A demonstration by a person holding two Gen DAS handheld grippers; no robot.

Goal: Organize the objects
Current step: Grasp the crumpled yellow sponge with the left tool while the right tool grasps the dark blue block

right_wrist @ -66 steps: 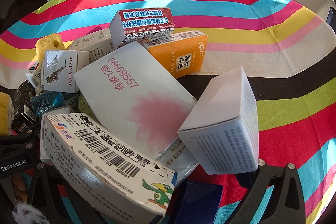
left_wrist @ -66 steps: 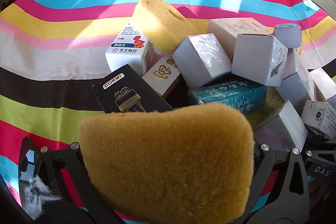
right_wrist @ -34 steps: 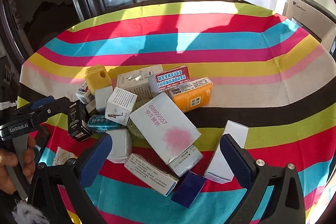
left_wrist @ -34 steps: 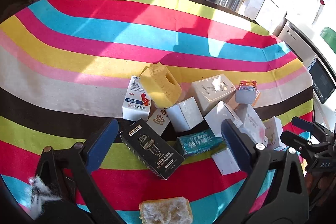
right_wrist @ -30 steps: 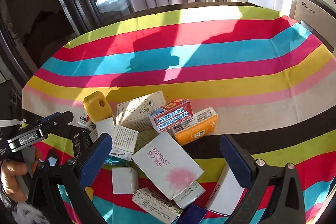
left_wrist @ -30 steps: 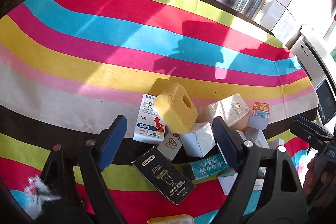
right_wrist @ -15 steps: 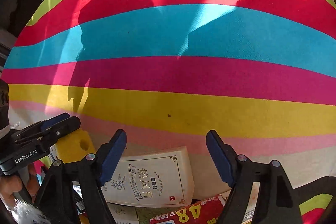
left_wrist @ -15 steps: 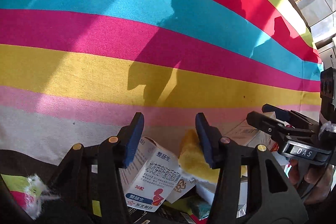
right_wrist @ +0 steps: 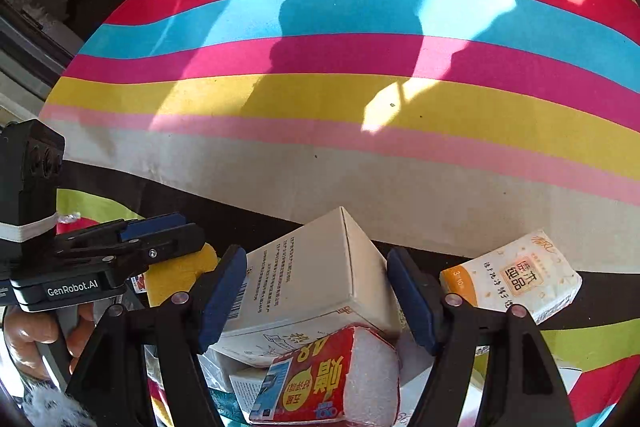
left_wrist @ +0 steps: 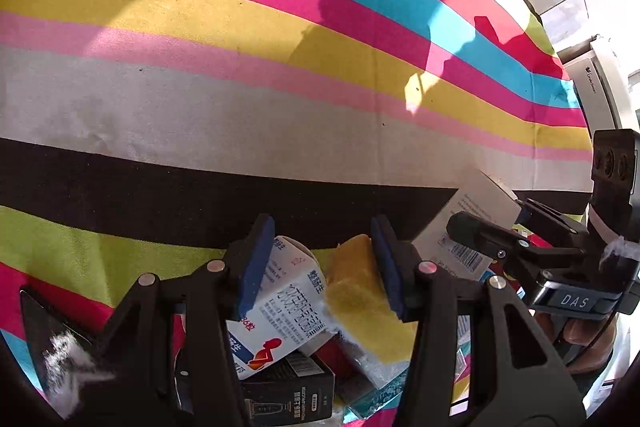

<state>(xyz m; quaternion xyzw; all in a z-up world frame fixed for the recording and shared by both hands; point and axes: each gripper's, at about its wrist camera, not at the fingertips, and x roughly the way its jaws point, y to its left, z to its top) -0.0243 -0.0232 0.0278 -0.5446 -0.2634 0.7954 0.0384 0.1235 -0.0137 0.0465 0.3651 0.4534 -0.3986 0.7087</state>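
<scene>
A heap of small boxes and sponges lies on a striped cloth (left_wrist: 280, 115). My left gripper (left_wrist: 320, 259) points down into it, its jaws opening, with a white medicine box (left_wrist: 288, 311) and a yellow sponge (left_wrist: 360, 295) between its blue pads. The left gripper (right_wrist: 184, 229) also shows in the right wrist view, above the yellow sponge (right_wrist: 176, 273). My right gripper (right_wrist: 316, 291) straddles a tilted white box (right_wrist: 316, 267); its jaws are closing, and a thin gap remains at the right pad. The right gripper (left_wrist: 492, 223) and that box (left_wrist: 480, 199) appear at the right of the left wrist view.
A red-and-white packet (right_wrist: 332, 375) lies under the white box, and an orange-and-white tissue pack (right_wrist: 516, 279) to its right. A black box (left_wrist: 288, 391) sits below the medicine box. A hand (right_wrist: 36, 331) holds the left gripper. Beyond the heap the cloth is bare.
Two seconds ago my left gripper held a sponge; it let go and rose. Both grippers then narrowed from wide open and came down onto the far side of the heap.
</scene>
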